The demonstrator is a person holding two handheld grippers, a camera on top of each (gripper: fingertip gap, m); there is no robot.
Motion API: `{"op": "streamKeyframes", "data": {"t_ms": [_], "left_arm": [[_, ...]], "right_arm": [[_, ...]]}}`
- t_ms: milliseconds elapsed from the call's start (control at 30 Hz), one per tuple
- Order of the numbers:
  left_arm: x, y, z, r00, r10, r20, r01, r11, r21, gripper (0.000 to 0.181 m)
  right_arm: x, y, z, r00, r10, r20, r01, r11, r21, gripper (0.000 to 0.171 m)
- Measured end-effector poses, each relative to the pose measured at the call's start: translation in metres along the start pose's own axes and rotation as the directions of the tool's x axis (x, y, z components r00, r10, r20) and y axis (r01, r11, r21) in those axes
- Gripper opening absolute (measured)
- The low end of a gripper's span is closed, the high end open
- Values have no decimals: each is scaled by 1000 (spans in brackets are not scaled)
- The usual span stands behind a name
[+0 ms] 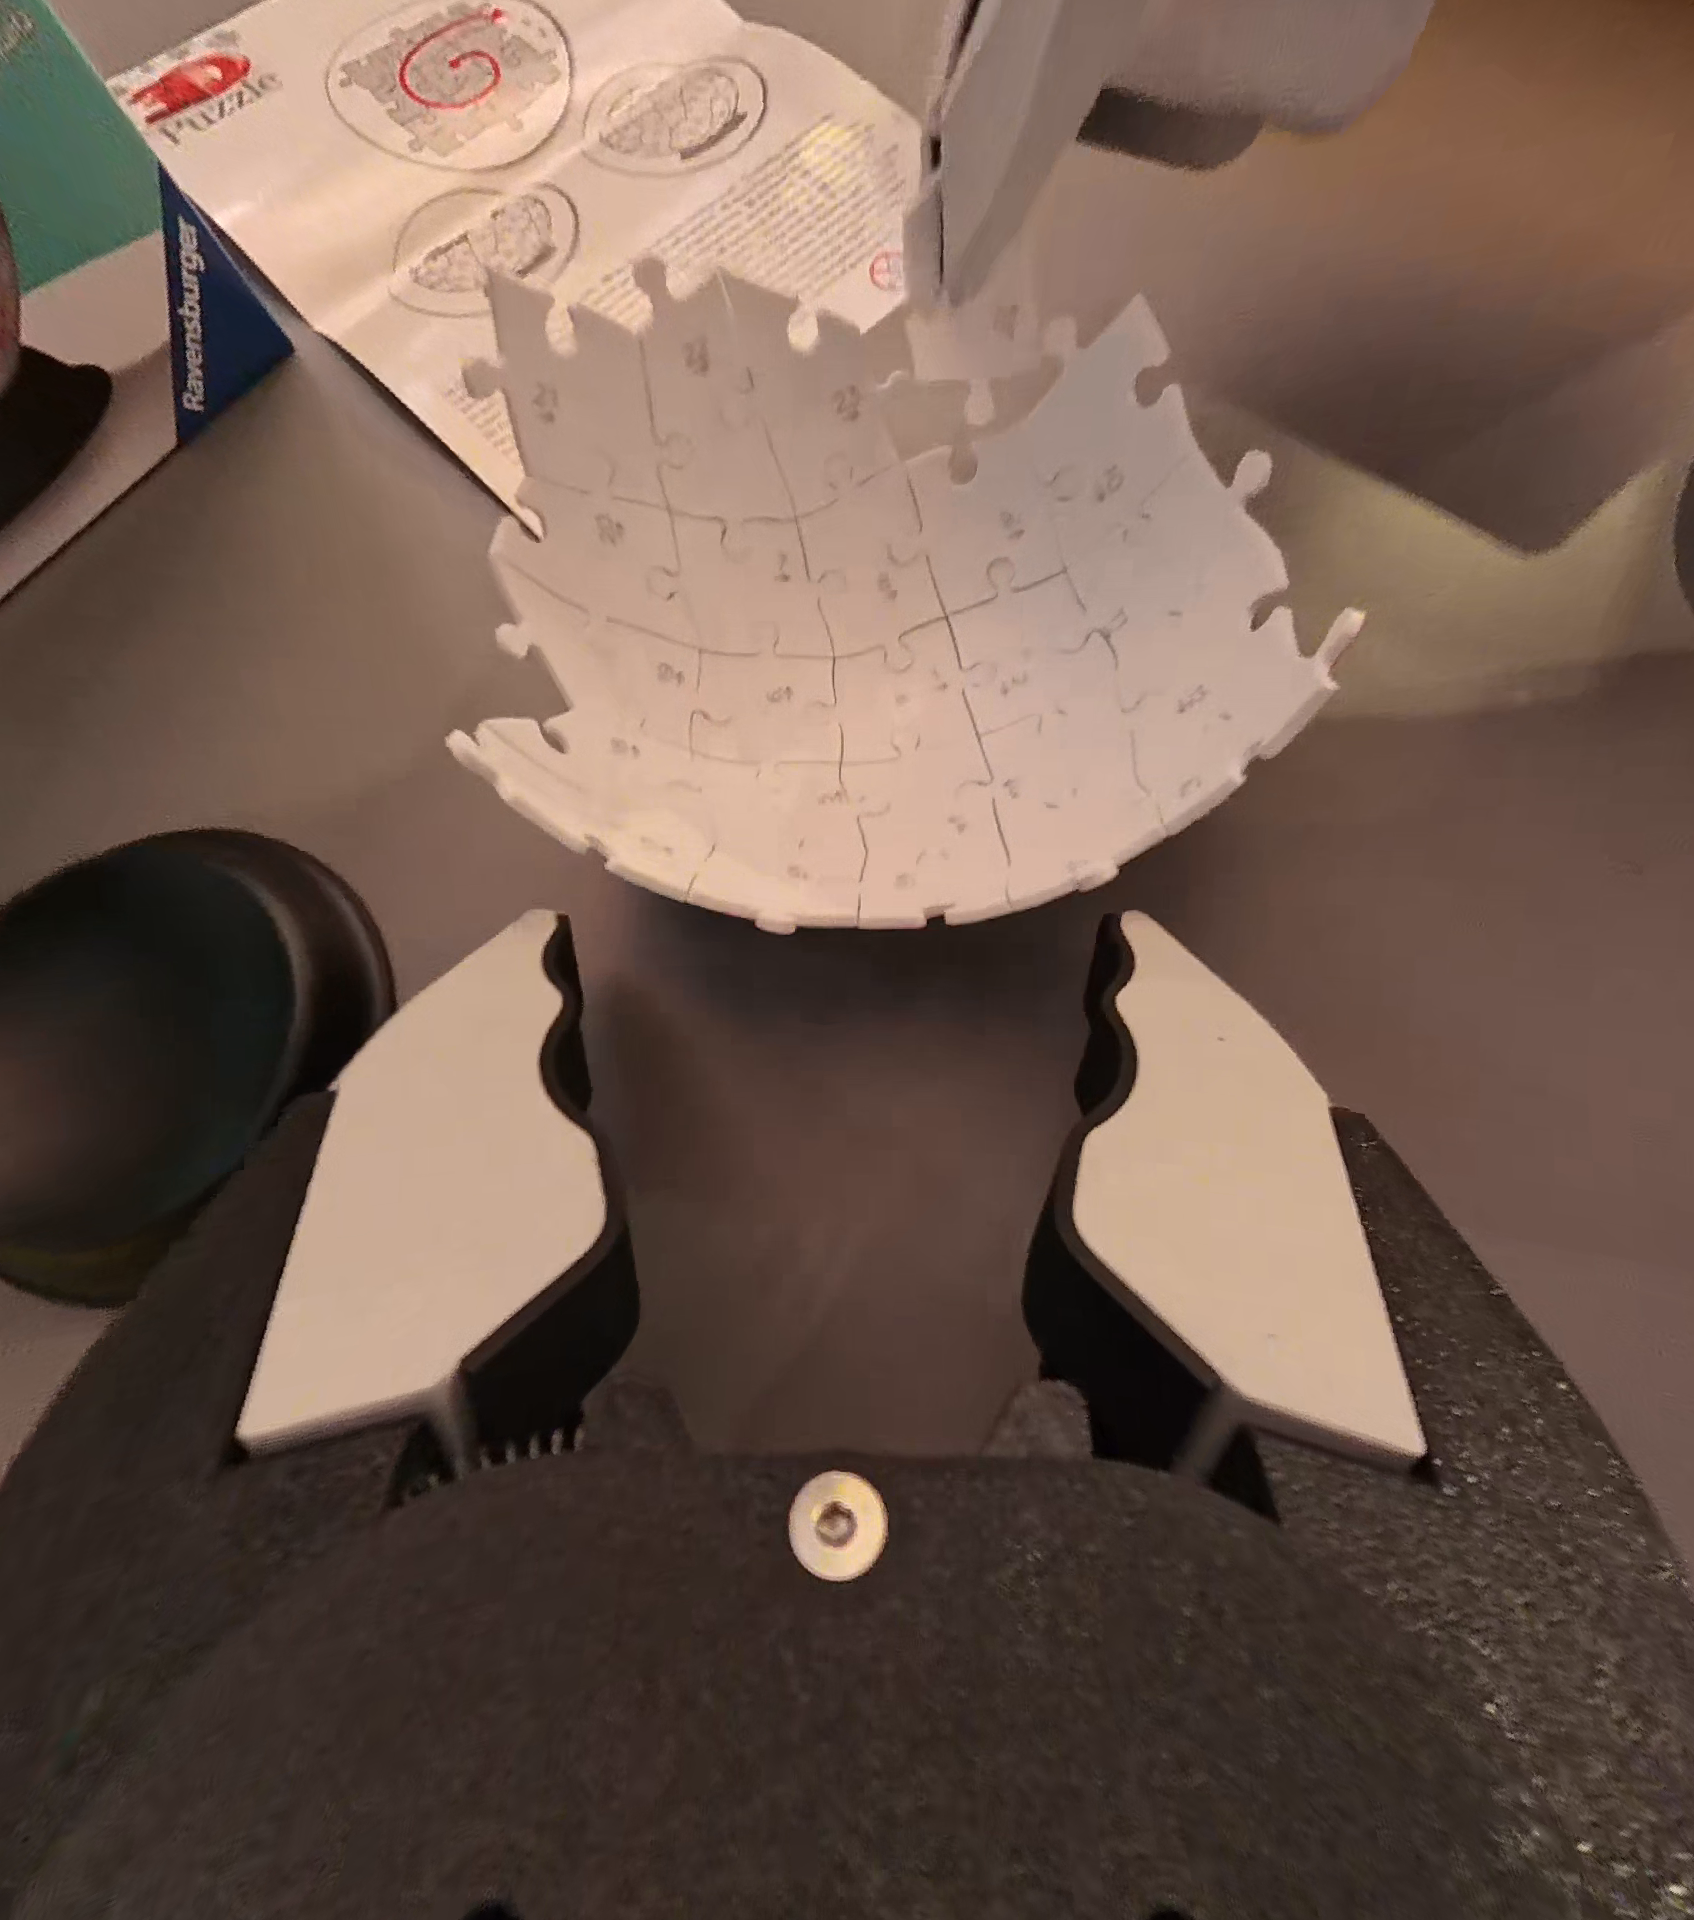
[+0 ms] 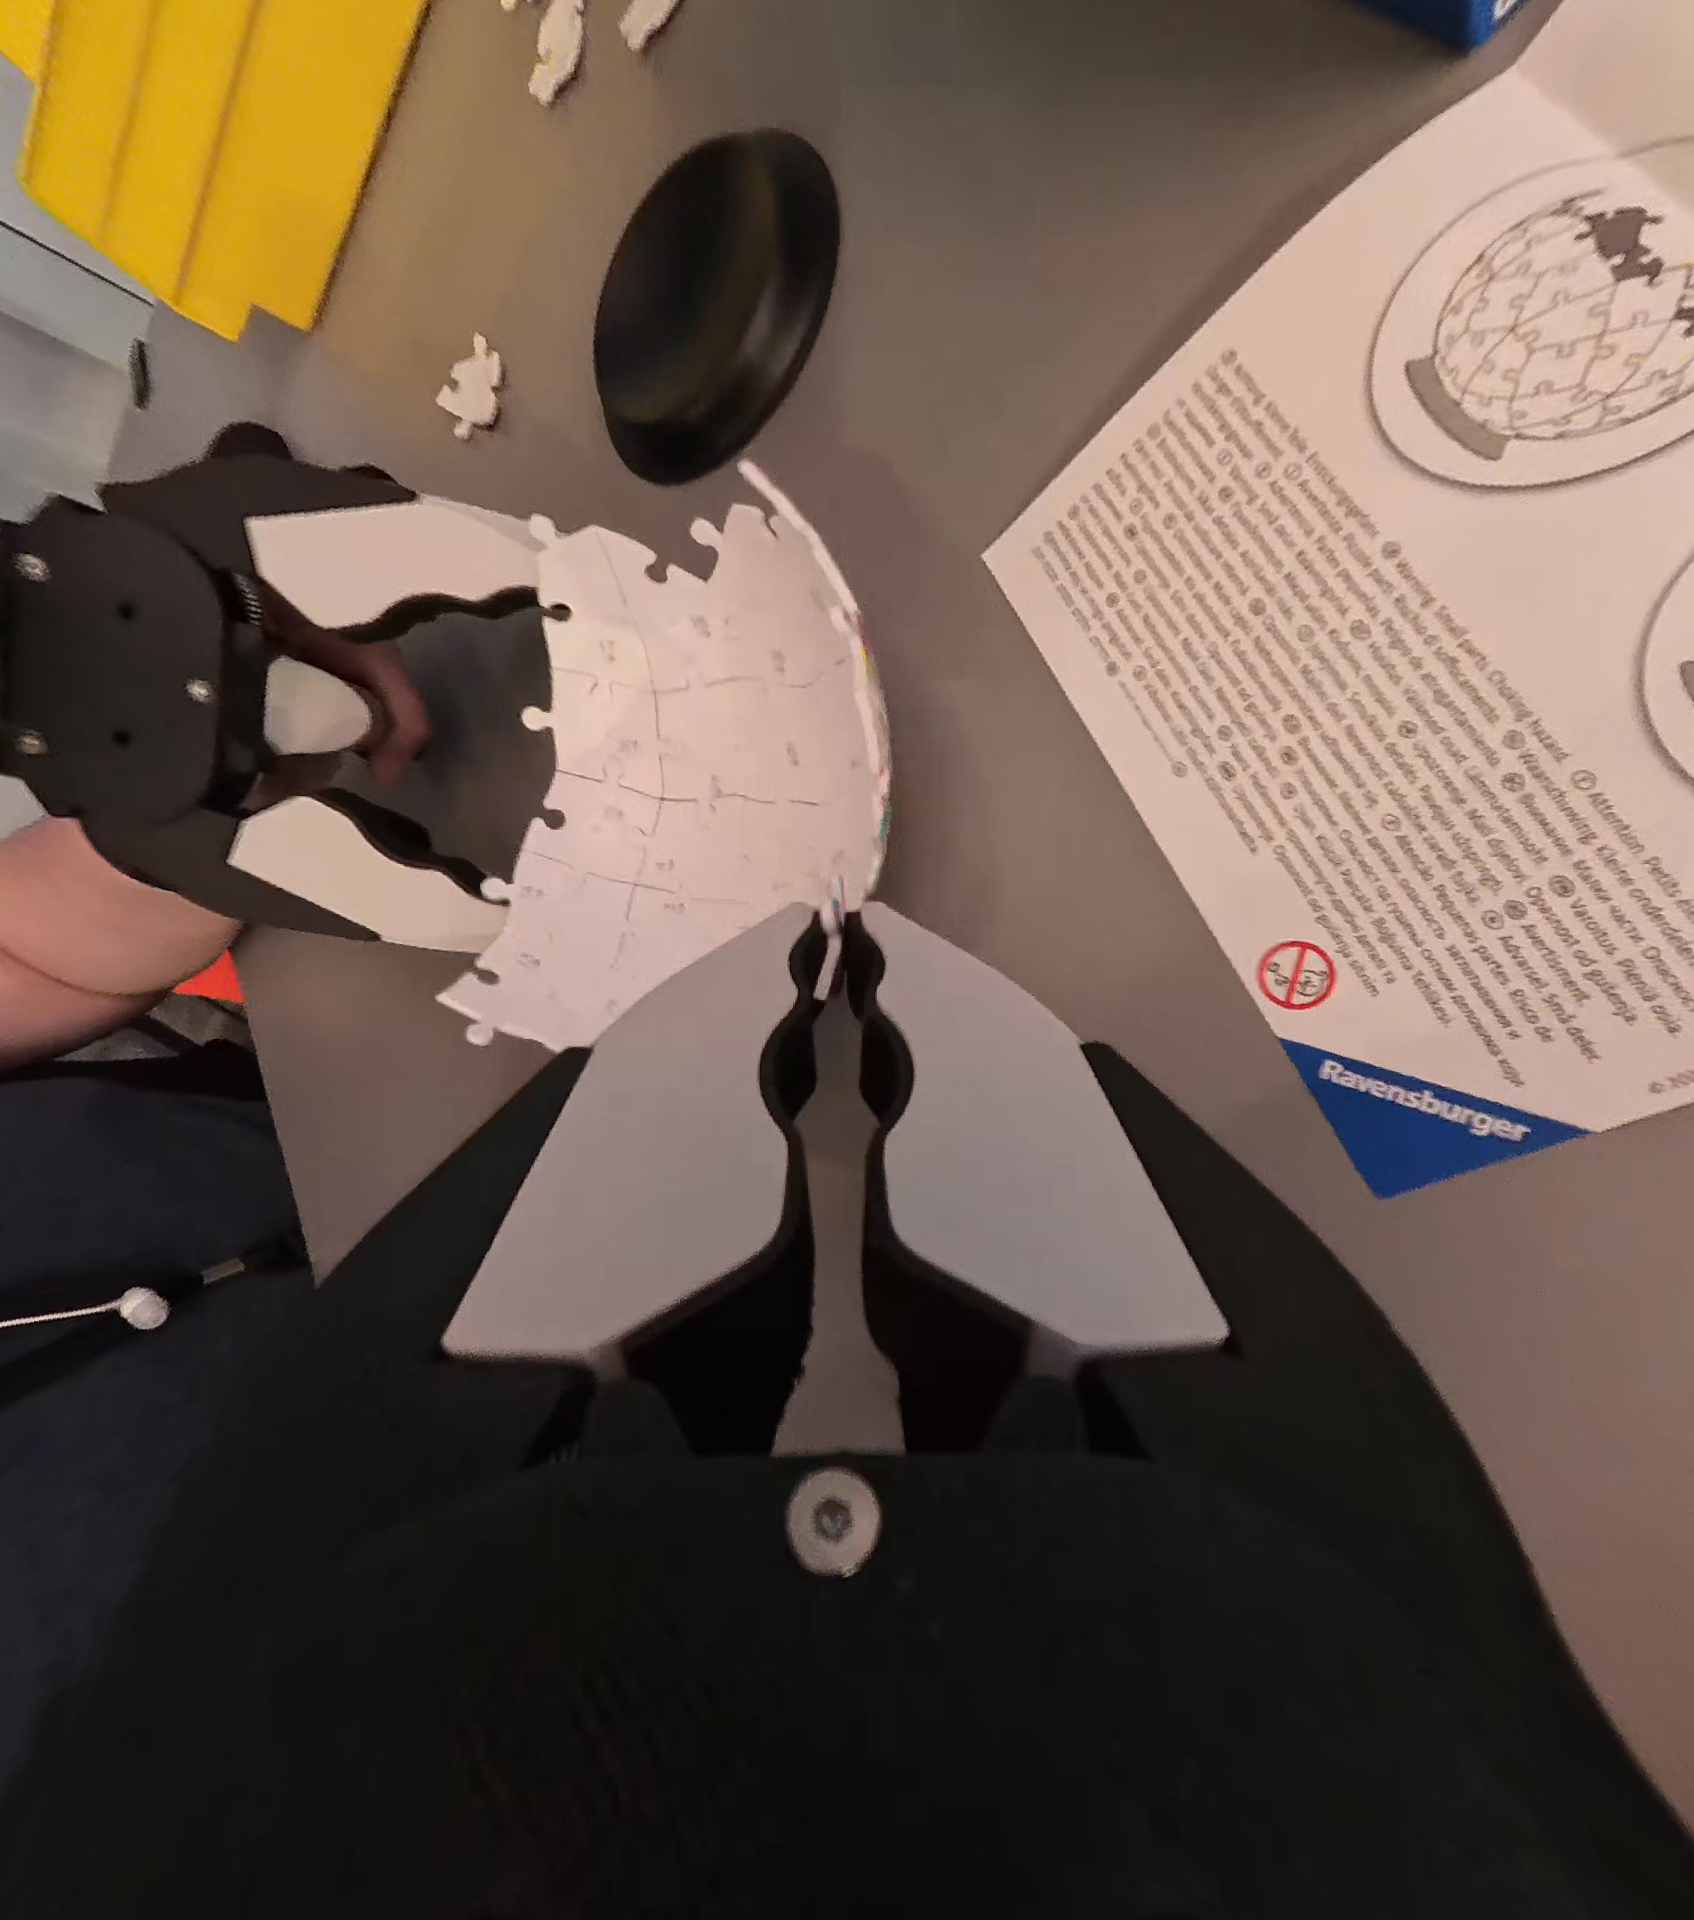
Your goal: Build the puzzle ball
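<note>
**Half-built puzzle ball held above a grey table**

A grey tabletop carries an instruction sheet, a black round stand and loose pieces. The white puzzle shell sits mid-frame, just beyond the spread, empty left gripper. The right gripper is clenched on the shell's rim. The shell's outer face is hidden.

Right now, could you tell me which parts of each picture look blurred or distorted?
Left wrist view: the far gripper at the half-built shell is smeared; the table edges bend.
Right wrist view: the yellow sheet and loose piece are soft; the leaflet curves.
</note>
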State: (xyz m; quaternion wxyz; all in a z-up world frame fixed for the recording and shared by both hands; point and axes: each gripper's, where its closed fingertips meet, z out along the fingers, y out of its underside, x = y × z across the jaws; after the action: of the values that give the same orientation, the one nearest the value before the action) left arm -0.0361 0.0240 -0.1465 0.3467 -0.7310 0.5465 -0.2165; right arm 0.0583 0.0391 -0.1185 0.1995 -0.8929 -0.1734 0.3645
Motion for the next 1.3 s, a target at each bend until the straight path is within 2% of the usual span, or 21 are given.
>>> {"op": "streamKeyframes", "data": {"t_ms": [167,400,767,1000,1200,1300], "left_arm": [[-5,-16,-2,1000,1,-4,-1,998,64,89],[-3,-34,2,999,40,-26,-36,991,131,86],[-2,-41,8,998,58,-22,-53,984,172,83],[13,-31,18,996,49,-71,-40,992,117,88],[13,-32,26,996,86,-17,-85,992,90,101],[12,-37,30,996,89,-2,-88,992,95,101]], "right_arm": [[10,6,3,1000,2,-19,-3,998,-56,4],[15,9,8,994,96,55,-92,993,-72,4],[23,11,16,978,183,105,-173,980,-95,4],[23,14,17,958,245,152,-237,969,-73,4],[22,15,17,948,266,173,-258,964,-71,4],[22,15,17,941,283,185,-274,959,-71,4]]}}
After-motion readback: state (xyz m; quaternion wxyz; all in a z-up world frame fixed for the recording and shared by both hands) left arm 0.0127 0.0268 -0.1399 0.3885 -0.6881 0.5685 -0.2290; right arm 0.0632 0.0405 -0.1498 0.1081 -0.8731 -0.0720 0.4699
